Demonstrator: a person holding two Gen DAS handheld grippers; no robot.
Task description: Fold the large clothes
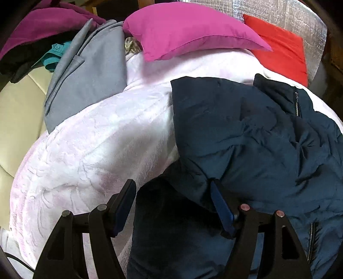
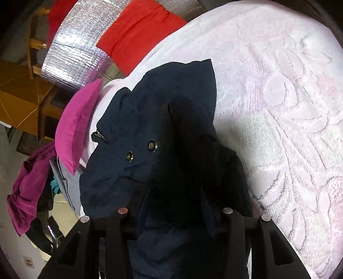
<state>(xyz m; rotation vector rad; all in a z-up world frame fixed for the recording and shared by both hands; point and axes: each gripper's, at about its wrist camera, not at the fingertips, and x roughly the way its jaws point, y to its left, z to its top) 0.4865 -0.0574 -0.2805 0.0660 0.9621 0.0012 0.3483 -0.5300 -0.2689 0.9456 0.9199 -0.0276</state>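
Note:
A navy padded jacket (image 1: 257, 137) lies on a pale pink embossed bedspread (image 1: 90, 150). My left gripper (image 1: 173, 193) is open just above the jacket's dark lower edge, its fingers (image 1: 220, 206) wide apart with jacket fabric between them. In the right wrist view the jacket (image 2: 150, 120) shows two snap buttons and hangs bunched over my right gripper (image 2: 175, 193); the fingertips are buried in the dark fabric and I cannot see their gap.
A magenta pillow (image 1: 188, 32) and a red pillow (image 1: 283, 51) lie at the bed's head against a silver padded headboard (image 1: 289, 19). A grey garment (image 1: 90, 81) and a purple garment (image 1: 42, 23) are piled at the left. The bedspread (image 2: 289, 107) spreads to the right.

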